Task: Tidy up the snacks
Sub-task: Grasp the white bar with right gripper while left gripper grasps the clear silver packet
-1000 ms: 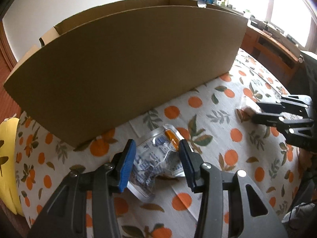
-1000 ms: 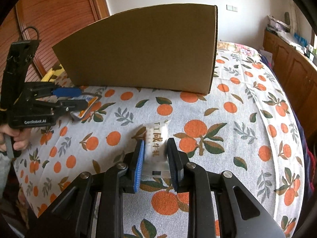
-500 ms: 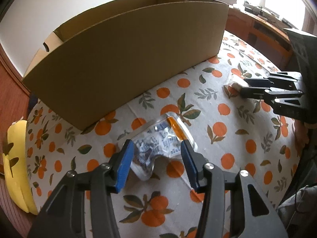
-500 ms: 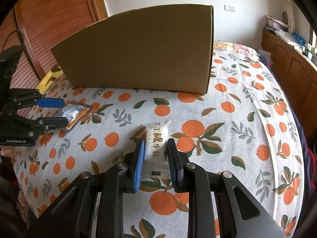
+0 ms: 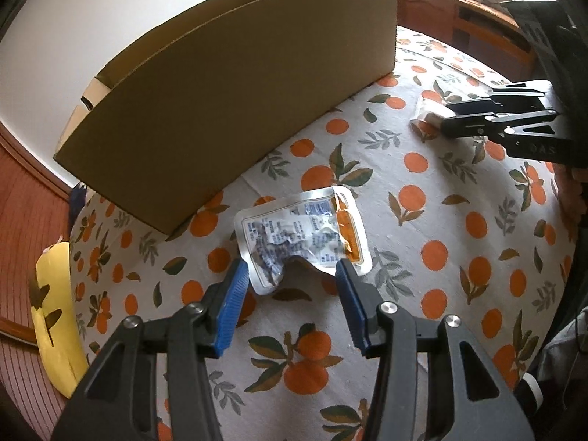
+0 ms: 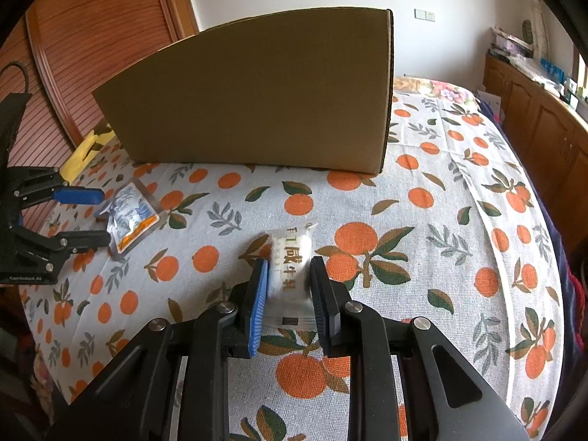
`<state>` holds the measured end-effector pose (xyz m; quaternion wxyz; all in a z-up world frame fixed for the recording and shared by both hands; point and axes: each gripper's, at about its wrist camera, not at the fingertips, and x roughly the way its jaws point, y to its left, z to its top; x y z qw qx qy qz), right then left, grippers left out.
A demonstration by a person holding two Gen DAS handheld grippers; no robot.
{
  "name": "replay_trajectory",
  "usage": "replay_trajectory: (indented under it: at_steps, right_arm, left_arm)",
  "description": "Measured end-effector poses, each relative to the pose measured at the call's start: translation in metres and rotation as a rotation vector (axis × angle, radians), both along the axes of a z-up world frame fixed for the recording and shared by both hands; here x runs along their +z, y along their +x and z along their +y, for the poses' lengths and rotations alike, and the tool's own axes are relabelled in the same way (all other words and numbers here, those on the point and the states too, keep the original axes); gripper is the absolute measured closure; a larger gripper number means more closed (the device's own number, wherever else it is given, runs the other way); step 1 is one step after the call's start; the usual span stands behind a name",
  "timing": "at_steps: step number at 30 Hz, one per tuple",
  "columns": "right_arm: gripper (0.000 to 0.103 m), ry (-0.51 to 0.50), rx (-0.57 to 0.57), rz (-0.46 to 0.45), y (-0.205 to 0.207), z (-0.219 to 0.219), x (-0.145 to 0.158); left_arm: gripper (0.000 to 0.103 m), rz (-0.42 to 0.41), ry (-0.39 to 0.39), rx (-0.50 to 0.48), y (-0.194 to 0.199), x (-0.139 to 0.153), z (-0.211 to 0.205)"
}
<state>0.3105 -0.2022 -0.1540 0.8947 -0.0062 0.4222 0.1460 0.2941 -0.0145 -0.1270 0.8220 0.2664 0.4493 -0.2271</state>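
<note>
The orange-print cloth [image 6: 422, 220] covers a bed-like surface, with a tall cardboard box [image 6: 264, 92] standing at the back and wooden cabinets along the far wall. My right gripper [image 6: 286, 290] is clamped on a white wrapped snack [image 6: 290, 261], pads pressing both sides of the wrapper, its far end resting on the cloth. My left gripper [image 5: 290, 294] stands partly open, its blue pads flanking the near edge of a crumpled silver pouch [image 5: 303, 237] that lies flat in front of the box; I judge nothing is gripped there yet. To do this well, I'd lower the left fingertips [image 5: 233, 294] until the pouch's thin edge sits squarely between the pads (it is wrinkled and could slip), then close firmly. Both snacks probably belong in the box, so each lift must clear its high wall.
</note>
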Motion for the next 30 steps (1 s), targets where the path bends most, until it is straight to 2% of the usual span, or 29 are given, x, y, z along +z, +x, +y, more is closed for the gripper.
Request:
replay_trajectory:
  at_steps: [6,11,16,21,26,30]
  right_arm:
    - [0.082,0.000,0.001,0.002,0.000,0.000,0.000]
    - [0.082,0.000,0.001,0.002,0.000,0.001,0.000]
    - [0.082,0.001,0.001,0.002,0.000,0.001,0.000]
    - [0.082,0.002,0.001,0.003,0.000,0.000,0.000]
    - [0.082,0.005,0.002,0.003,0.000,0.000,0.000]
    - [0.082,0.006,0.003,0.004,0.000,0.001,-0.001]
  left_arm:
    - [0.053,-0.025,-0.002,0.021,0.000,0.007,0.011]
    - [0.053,-0.023,0.013,0.045,0.007,0.000,0.018]
    - [0.053,-0.038,0.032,0.034,0.017,-0.006,0.006]
    - [0.053,-0.045,0.009,-0.002,0.025,-0.003,-0.014]
    - [0.053,-0.010,-0.019,-0.017,0.037,-0.007,-0.026]
    - [0.053,0.018,-0.072,-0.004,0.050,-0.011,-0.029]
